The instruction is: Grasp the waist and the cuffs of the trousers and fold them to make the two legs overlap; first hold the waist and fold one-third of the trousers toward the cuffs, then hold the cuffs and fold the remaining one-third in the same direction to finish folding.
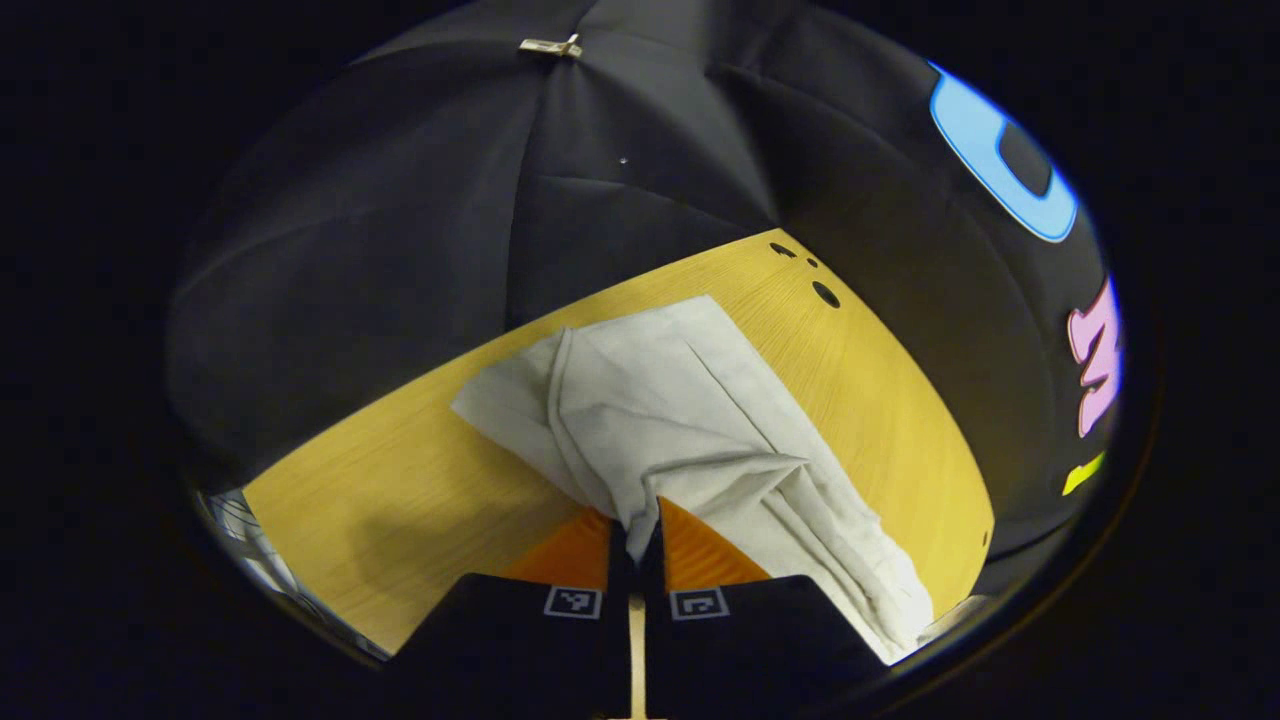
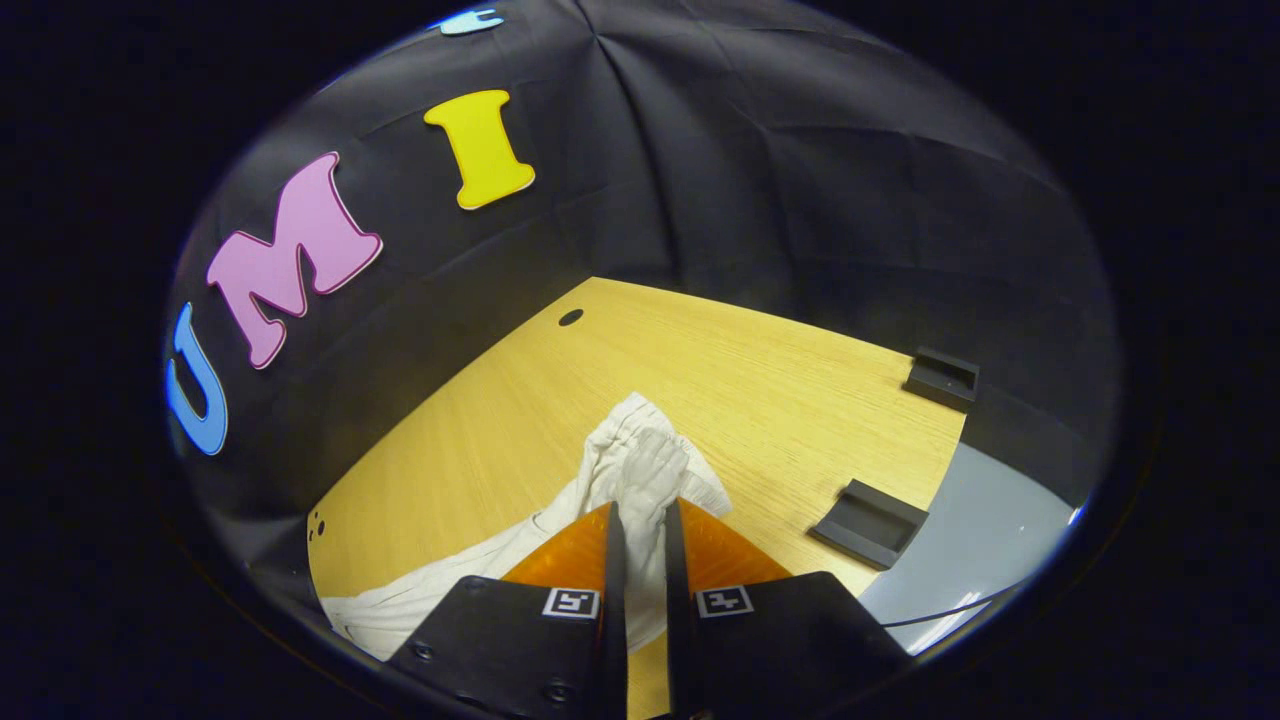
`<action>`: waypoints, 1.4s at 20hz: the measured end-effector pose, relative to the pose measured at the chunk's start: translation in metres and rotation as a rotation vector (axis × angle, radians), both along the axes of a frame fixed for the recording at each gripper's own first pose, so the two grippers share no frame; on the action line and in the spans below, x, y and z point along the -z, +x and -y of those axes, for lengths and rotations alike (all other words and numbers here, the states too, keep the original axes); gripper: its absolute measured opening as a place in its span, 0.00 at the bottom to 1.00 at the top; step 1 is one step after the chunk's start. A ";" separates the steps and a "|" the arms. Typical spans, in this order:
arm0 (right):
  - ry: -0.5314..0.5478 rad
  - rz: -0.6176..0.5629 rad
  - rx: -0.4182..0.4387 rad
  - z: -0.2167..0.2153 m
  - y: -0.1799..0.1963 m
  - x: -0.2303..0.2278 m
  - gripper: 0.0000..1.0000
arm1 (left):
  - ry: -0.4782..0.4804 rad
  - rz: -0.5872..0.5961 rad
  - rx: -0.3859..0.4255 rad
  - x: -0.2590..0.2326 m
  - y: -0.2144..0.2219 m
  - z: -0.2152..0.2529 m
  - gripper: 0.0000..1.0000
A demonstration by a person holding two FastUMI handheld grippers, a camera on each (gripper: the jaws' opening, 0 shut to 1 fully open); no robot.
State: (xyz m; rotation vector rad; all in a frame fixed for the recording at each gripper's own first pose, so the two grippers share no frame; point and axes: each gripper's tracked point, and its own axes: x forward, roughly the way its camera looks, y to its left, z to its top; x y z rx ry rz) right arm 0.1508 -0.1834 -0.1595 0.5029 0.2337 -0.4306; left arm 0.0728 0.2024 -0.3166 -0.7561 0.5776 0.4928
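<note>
Left claw [image 1: 636, 525] and right claw [image 2: 640, 525] each pinching pale trousers [image 1: 680, 410] bunched between fingers, above wooden table [image 1: 880, 400].

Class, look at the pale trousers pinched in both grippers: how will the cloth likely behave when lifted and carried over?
The trousers are probably floppy: they bunch into folds at the left gripper. They look light, hanging in thin creases. The free end will likely sag and drag on the table beyond the right gripper.
</note>
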 end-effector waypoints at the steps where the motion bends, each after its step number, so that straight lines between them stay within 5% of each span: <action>1: -0.017 0.008 -0.008 -0.004 -0.002 -0.008 0.20 | -0.030 0.015 0.006 0.000 -0.001 0.002 0.10; 8: -0.251 0.066 -0.177 -0.070 0.001 -0.089 0.20 | -0.132 0.057 0.003 0.004 -0.019 0.028 0.10; 14: -0.442 0.132 -0.444 -0.204 0.036 -0.140 0.20 | -0.139 0.073 -0.022 0.006 -0.025 0.045 0.10; 23: -0.658 0.023 -0.815 -0.359 0.048 -0.069 0.20 | -0.155 0.099 -0.036 0.006 -0.024 0.044 0.10; 28: -0.652 -0.154 -1.004 -0.409 0.025 0.014 0.20 | -0.161 0.113 -0.038 0.007 -0.021 0.045 0.10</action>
